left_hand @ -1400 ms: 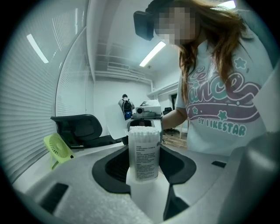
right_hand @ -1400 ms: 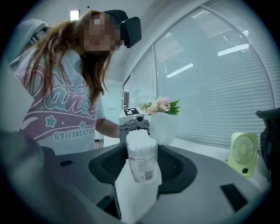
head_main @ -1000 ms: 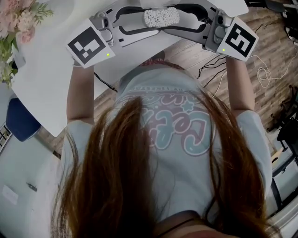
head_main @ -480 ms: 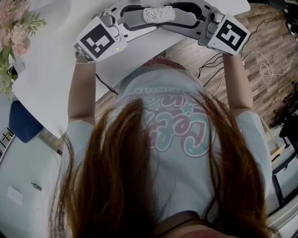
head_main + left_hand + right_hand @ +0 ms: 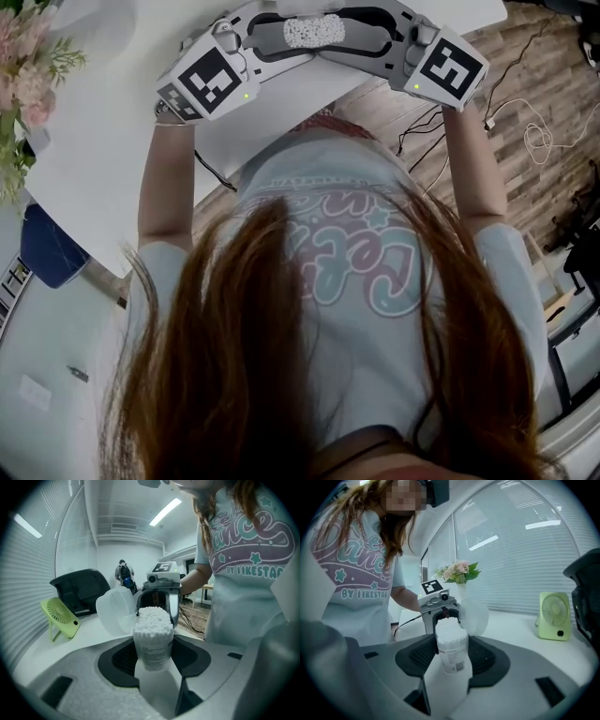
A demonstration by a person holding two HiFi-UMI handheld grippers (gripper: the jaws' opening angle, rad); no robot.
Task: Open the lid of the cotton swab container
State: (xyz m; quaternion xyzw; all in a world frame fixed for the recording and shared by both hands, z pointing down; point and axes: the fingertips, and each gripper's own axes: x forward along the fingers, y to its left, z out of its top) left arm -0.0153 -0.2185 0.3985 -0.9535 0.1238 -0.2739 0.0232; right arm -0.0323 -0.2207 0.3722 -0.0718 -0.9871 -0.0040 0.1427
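Observation:
The cotton swab container (image 5: 314, 31) is a clear tub packed with white swabs, and it sits between my two grippers, which face each other over the white table (image 5: 103, 159). Its lid (image 5: 115, 609) is flipped open and hangs off one side of the rim; the same lid (image 5: 474, 616) shows in the right gripper view. My left gripper (image 5: 281, 33) is shut on the container (image 5: 152, 630) from the left. My right gripper (image 5: 349, 33) is shut on the container (image 5: 451, 641) from the right. The tub stands upright, and nothing holds the lid.
A green desk fan (image 5: 61, 618) and a black seat-like object (image 5: 79, 590) stand on the far part of the table. A vase of flowers (image 5: 28, 56) is at the table's left. Cables (image 5: 525, 141) lie on the wooden floor to the right. A person (image 5: 123, 571) stands far behind.
Both grippers, with the container between them, have sunk toward the table and moved up the head view. The lid stays open.

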